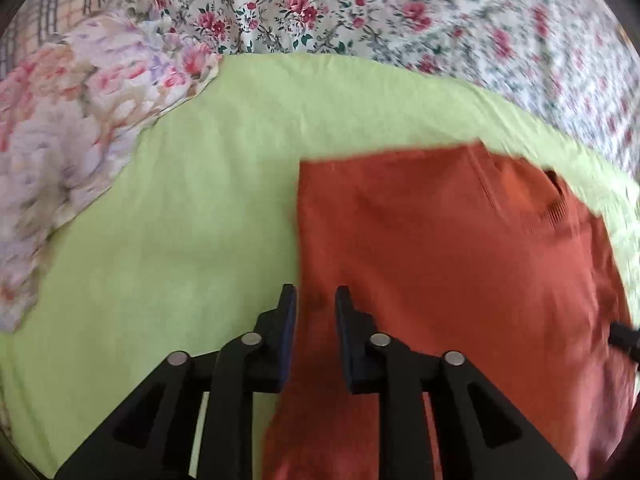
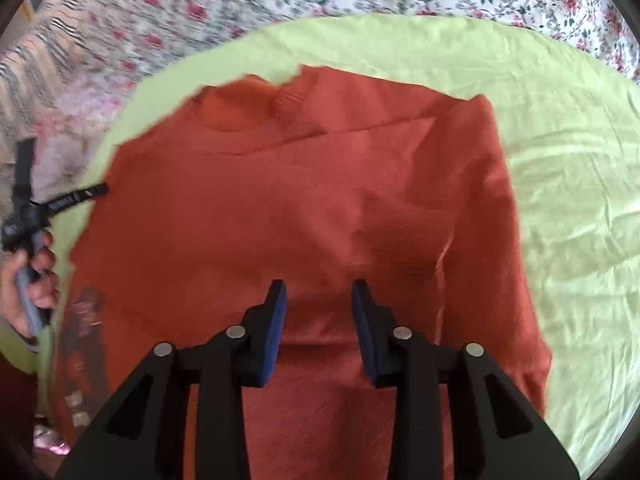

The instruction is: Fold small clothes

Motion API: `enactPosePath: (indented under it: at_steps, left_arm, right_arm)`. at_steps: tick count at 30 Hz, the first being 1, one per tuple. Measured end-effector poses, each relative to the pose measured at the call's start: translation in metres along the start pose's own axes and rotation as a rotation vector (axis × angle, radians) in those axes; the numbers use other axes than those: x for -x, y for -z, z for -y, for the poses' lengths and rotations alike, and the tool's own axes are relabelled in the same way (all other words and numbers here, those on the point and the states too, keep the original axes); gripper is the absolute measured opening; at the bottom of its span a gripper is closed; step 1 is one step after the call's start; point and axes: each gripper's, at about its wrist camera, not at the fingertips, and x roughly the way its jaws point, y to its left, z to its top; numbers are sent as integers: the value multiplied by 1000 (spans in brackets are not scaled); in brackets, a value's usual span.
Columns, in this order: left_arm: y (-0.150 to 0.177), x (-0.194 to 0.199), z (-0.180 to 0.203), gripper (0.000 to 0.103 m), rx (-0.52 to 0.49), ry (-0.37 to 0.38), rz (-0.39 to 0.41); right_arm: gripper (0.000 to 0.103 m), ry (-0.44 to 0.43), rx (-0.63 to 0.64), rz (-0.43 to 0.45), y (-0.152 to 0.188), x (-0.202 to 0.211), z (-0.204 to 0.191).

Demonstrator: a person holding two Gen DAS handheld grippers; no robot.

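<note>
A rust-orange knit sweater (image 2: 304, 208) lies partly folded on a light green sheet (image 2: 572, 208), its neck at the far side. It also shows in the left wrist view (image 1: 440, 260). My left gripper (image 1: 316, 294) is open and empty over the sweater's left edge. My right gripper (image 2: 319, 288) is open and empty above the sweater's middle. The left gripper's handle and the hand holding it (image 2: 28, 240) show at the left edge of the right wrist view.
The green sheet (image 1: 160, 220) lies on a floral bedspread (image 1: 360, 8). A pile of pastel floral fabric (image 1: 72, 128) lies at the sheet's left side. A striped cloth (image 2: 36, 60) lies at the far left.
</note>
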Motion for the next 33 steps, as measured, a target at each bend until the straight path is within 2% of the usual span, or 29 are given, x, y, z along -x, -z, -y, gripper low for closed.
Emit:
enactPosePath:
  at_steps: [1, 5, 8, 10, 15, 21, 24, 27, 33]
  left_arm:
    - [12, 8, 0, 31, -9, 0, -10]
    - [79, 46, -9, 35, -46, -52, -67]
    - [128, 71, -22, 36, -21, -59, -128]
    - [153, 86, -25, 41, -7, -63, -154]
    - [214, 118, -17, 45, 0, -48, -224]
    - [259, 136, 1, 45, -21, 6, -248]
    - [269, 142, 5, 43, -20, 53, -265]
    - [278, 144, 6, 42, -26, 82, -281]
    - [292, 151, 12, 40, -49, 114, -297]
  right_arm:
    - [35, -9, 17, -1, 6, 7, -5]
    - [35, -42, 68, -25, 40, 29, -18]
    - [35, -36, 112, -58, 71, 41, -25]
    - [35, -30, 132, -77, 88, 48, -28]
    - [35, -1, 141, -131, 136, 78, -20]
    - [35, 58, 77, -165, 180, 123, 6]
    - [35, 77, 19, -180, 201, 143, 22]
    - [35, 55, -32, -206, 221, 151, 32]
    - [35, 99, -28, -208, 238, 162, 32]
